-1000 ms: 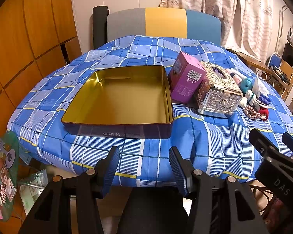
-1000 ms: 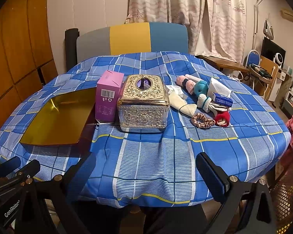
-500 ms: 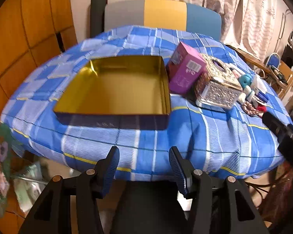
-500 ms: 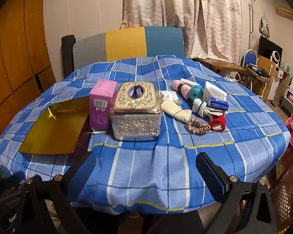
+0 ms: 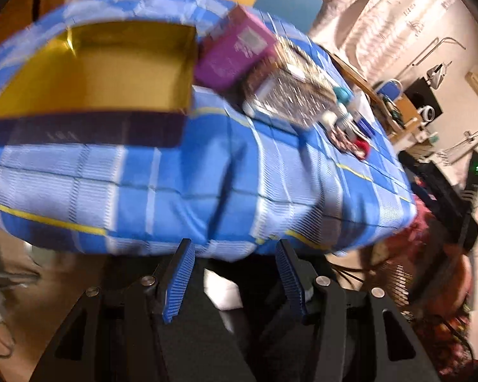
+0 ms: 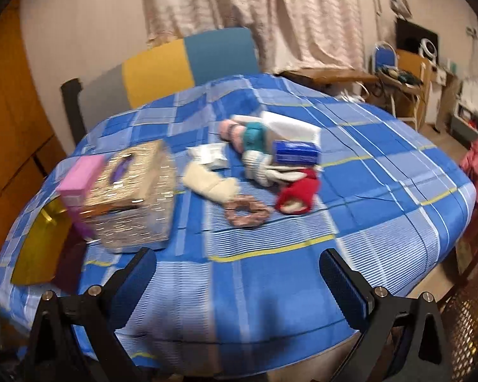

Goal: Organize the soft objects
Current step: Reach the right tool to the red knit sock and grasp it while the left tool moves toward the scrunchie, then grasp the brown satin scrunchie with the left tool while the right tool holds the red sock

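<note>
A pile of soft things lies on the blue checked tablecloth [image 6: 271, 273]: a cream sock [image 6: 212, 184], a brown scrunchie [image 6: 247, 211], a red sock [image 6: 298, 192], a white glove [image 6: 271, 172], and pink and teal rolls [image 6: 243, 133]. An empty gold tin [image 5: 105, 67] sits at the table's left; it also shows in the right wrist view [image 6: 35, 254]. My left gripper [image 5: 232, 273] is open and empty below the table's front edge. My right gripper [image 6: 237, 280] is wide open and empty over the front edge, short of the scrunchie.
A pink box [image 6: 79, 180] and an ornate gold tissue box [image 6: 133, 197] stand between the tin and the soft pile. A blue packet [image 6: 296, 152] and a white pack [image 6: 290, 125] lie among the soft things. A chair [image 6: 188, 67] stands behind the table.
Both views have swung to the right and blurred. The right gripper has moved closer to the soft pile. The left gripper has dropped lower and tilted. Both jaws stay open.
</note>
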The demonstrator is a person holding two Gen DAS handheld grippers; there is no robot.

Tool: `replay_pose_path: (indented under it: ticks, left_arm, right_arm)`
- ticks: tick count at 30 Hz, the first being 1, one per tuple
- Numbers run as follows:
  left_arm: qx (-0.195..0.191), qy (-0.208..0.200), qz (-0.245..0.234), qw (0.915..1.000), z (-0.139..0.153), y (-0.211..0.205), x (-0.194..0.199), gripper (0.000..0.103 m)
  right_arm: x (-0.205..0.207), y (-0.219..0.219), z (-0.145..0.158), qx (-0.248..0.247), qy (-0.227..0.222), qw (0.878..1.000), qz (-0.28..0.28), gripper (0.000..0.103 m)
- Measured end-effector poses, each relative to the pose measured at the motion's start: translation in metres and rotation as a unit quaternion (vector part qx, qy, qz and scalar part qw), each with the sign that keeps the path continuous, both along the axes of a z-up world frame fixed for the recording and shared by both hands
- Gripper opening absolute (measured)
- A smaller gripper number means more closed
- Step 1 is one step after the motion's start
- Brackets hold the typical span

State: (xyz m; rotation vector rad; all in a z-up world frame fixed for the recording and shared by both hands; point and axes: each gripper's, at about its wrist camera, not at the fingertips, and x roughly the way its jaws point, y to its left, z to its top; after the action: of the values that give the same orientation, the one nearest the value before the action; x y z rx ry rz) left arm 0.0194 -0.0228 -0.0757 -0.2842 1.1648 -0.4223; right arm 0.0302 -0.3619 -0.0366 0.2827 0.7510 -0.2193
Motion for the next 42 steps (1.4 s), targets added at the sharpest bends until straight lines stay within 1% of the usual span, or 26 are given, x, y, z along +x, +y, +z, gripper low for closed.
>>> replay_pose_path:
  ticks: [1,3,5,7,8,10,12,14,15,17,18,20,21,22,24,25,26,27,28,29,32,35,39,42]
  left_arm:
    - [-0.017,0.014,-0.003,0.9997,-0.004,-0.003,0.001,0.054]
    - [-0.038,0.024,-0.003,0.9990,-0.005,-0.006,0.001,0.054]
    - [-0.046,0.028,-0.001,0.9986,-0.005,-0.011,0.002,0.054]
    - [-0.047,0.034,-0.005,0.9983,-0.006,-0.017,0.003,0.054]
    - [-0.046,0.032,-0.005,0.9984,-0.006,-0.019,0.003,0.054]
    - [-0.043,0.020,-0.001,0.9989,-0.004,-0.023,0.003,0.054]
    - [-0.052,0.019,-0.007,0.9985,-0.006,-0.027,0.005,0.054]
    - [-0.059,0.029,-0.015,0.9977,-0.010,-0.032,0.010,0.054]
    - [-0.057,0.034,-0.019,0.9976,-0.012,-0.035,0.012,0.055]
    - [-0.049,0.040,-0.025,0.9977,-0.013,-0.040,0.015,0.059]
    - [-0.048,0.040,-0.026,0.9977,-0.013,-0.041,0.015,0.060]
    - [-0.044,0.036,-0.028,0.9980,-0.011,-0.045,0.016,0.062]
    - [-0.037,0.031,-0.029,0.9984,-0.010,-0.047,0.016,0.063]
    - [-0.030,0.027,-0.032,0.9987,-0.009,-0.050,0.017,0.063]
    - [-0.020,0.021,-0.038,0.9988,-0.006,-0.057,0.018,0.063]
    - [-0.016,0.019,-0.041,0.9988,-0.006,-0.059,0.019,0.063]
    - [-0.013,0.019,-0.044,0.9988,-0.005,-0.063,0.021,0.063]
    - [-0.012,0.017,-0.048,0.9986,-0.004,-0.068,0.023,0.063]
    - [-0.012,0.016,-0.051,0.9985,-0.003,-0.071,0.024,0.063]
    - [-0.011,0.014,-0.055,0.9983,-0.002,-0.076,0.026,0.063]
    - [-0.006,0.009,-0.076,0.9971,-0.001,-0.095,0.033,0.064]
    - [-0.004,0.005,-0.099,0.9950,-0.001,-0.118,0.040,0.064]
    - [-0.003,-0.002,-0.131,0.9914,0.001,-0.149,0.049,0.067]
    - [0.003,-0.021,-0.153,0.9880,0.006,-0.176,0.058,0.069]
  right_arm:
    - [0.004,-0.010,-0.006,0.001,0.011,1.000,-0.003,0.103]
    - [0.013,-0.034,-0.020,0.003,0.045,0.999,-0.015,0.103]
    - [0.023,-0.054,-0.032,0.011,0.068,0.997,-0.019,0.103]
    - [0.033,-0.071,-0.039,-0.006,0.085,0.996,-0.029,0.102]
    - [0.041,-0.077,-0.041,-0.020,0.089,0.995,-0.031,0.100]
    - [0.055,-0.086,-0.042,-0.032,0.090,0.995,-0.031,0.097]
    - [0.068,-0.093,-0.041,-0.021,0.084,0.996,-0.022,0.096]
    - [0.083,-0.098,-0.042,-0.003,0.081,0.997,-0.014,0.094]
    - [0.090,-0.100,-0.043,0.003,0.081,0.997,-0.012,0.094]
    - [0.105,-0.100,-0.047,0.005,0.090,0.996,-0.009,0.089]
    - [0.112,-0.100,-0.051,0.004,0.093,0.996,-0.009,0.088]
    - [0.125,-0.100,-0.060,-0.007,0.106,0.994,-0.009,0.081]
    - [0.131,-0.099,-0.064,-0.014,0.113,0.993,-0.008,0.080]
    - [0.136,-0.100,-0.069,-0.017,0.120,0.993,-0.005,0.075]
    - [0.143,-0.103,-0.079,-0.008,0.137,0.991,-0.002,0.069]
    - [0.144,-0.106,-0.082,0.009,0.139,0.990,0.002,0.061]
    - [0.144,-0.108,-0.084,0.030,0.137,0.990,0.013,0.052]
    - [0.143,-0.109,-0.083,0.041,0.135,0.990,0.024,0.049]
    - [0.142,-0.110,-0.081,0.043,0.135,0.989,0.030,0.042]
    - [0.139,-0.110,-0.078,0.041,0.135,0.989,0.039,0.037]
    - [0.128,-0.112,-0.070,0.039,0.140,0.988,0.058,0.035]
    - [0.112,-0.124,-0.067,0.060,0.142,0.986,0.061,0.034]
    - [0.092,-0.150,-0.070,0.090,0.141,0.985,0.029,0.034]
    - [0.088,-0.163,-0.071,0.106,0.142,0.984,0.002,0.034]
